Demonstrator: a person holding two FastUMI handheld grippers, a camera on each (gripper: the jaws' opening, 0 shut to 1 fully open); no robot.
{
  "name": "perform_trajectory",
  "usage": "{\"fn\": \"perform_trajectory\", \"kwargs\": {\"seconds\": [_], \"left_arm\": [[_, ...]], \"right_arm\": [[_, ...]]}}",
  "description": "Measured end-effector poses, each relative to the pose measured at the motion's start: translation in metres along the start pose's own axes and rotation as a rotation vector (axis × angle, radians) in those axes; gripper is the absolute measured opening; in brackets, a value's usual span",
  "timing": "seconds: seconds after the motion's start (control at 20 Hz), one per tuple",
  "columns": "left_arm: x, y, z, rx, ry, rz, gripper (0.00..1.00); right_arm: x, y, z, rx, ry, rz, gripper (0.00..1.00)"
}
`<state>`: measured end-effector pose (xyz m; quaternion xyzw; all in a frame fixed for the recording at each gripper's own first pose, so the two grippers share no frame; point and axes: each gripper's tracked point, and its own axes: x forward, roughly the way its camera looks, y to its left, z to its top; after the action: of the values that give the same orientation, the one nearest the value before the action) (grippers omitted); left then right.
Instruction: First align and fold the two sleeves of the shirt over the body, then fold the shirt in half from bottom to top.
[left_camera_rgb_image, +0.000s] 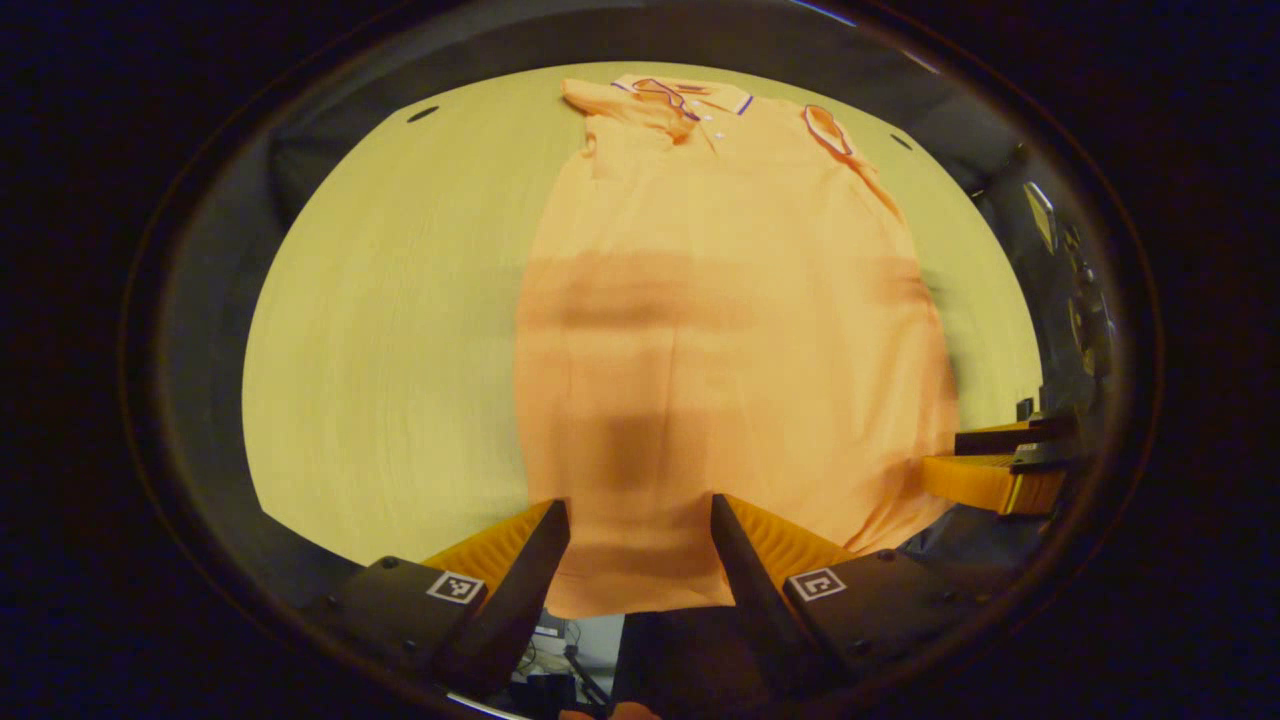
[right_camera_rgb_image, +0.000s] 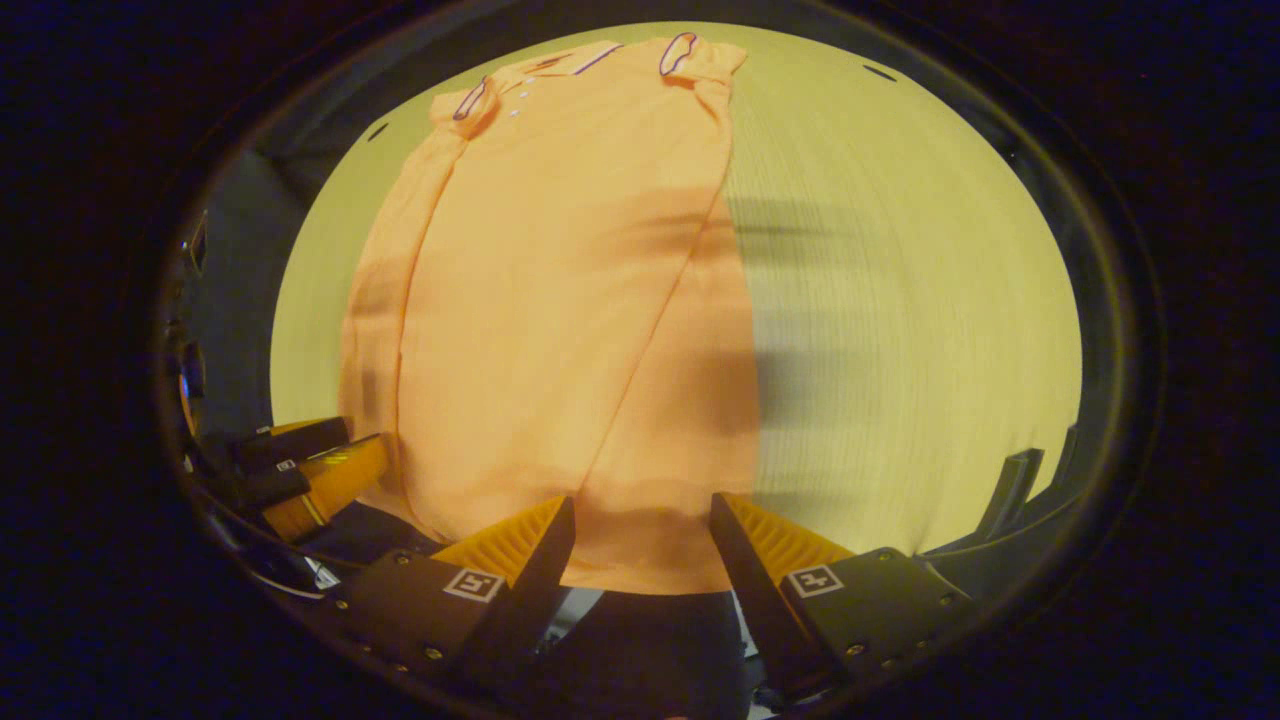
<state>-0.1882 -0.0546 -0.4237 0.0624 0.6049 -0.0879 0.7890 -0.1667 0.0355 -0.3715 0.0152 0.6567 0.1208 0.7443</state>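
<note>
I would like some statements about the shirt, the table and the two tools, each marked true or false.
1. The shirt lies flat on the table with its collar at the far end. True.
2. Both sleeves are spread wide out to the sides. False: both are folded in over the body, so the shirt makes a long narrow shape.
3. The left tool is open, with the shirt's bottom hem between its fingers. True.
4. The right tool is shut on the collar. False: it is open, at the bottom hem.
5. The shirt is already folded in half from bottom to top. False: it lies at full length.
</note>
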Motion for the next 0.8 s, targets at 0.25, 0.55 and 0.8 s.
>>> {"fn": "perform_trajectory", "kwargs": {"seconds": [0.25, 0.55, 0.8], "left_arm": [[0.0062, 0.0111, -0.0042, 0.011, 0.055, 0.049, 0.94], [0.0098, 0.0086, -0.0038, -0.022, 0.160, 0.061, 0.93], [0.0107, 0.0074, -0.0009, -0.013, 0.175, 0.055, 0.94]], "right_arm": [[0.0070, -0.0026, -0.0030, -0.068, 0.018, -0.082, 0.88], [0.0106, -0.0018, -0.0050, -0.093, 0.074, -0.162, 0.89], [0.0118, -0.0008, -0.0068, -0.087, 0.068, -0.162, 0.90]]}}
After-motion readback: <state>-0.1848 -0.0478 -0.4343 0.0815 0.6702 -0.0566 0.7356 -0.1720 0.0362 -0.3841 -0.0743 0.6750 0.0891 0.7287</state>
